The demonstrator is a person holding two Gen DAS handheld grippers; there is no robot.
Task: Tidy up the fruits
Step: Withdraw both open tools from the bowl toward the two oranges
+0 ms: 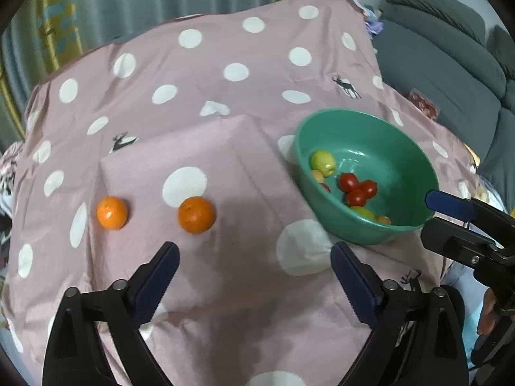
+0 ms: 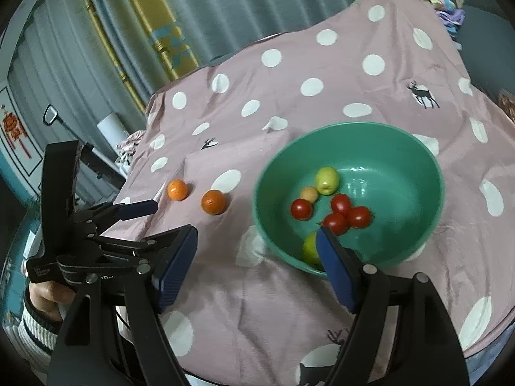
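Fruit sorting on a pink polka-dot cloth (image 1: 225,160), both claws wide open and empty.
The green bowl (image 1: 402,148) holds red, green and peach-coloured fruits; two oranges (image 1: 196,214) lie on the cloth left of it, ahead of the left claw (image 1: 254,273). The right claw (image 2: 257,257) hovers at the bowl's near rim.
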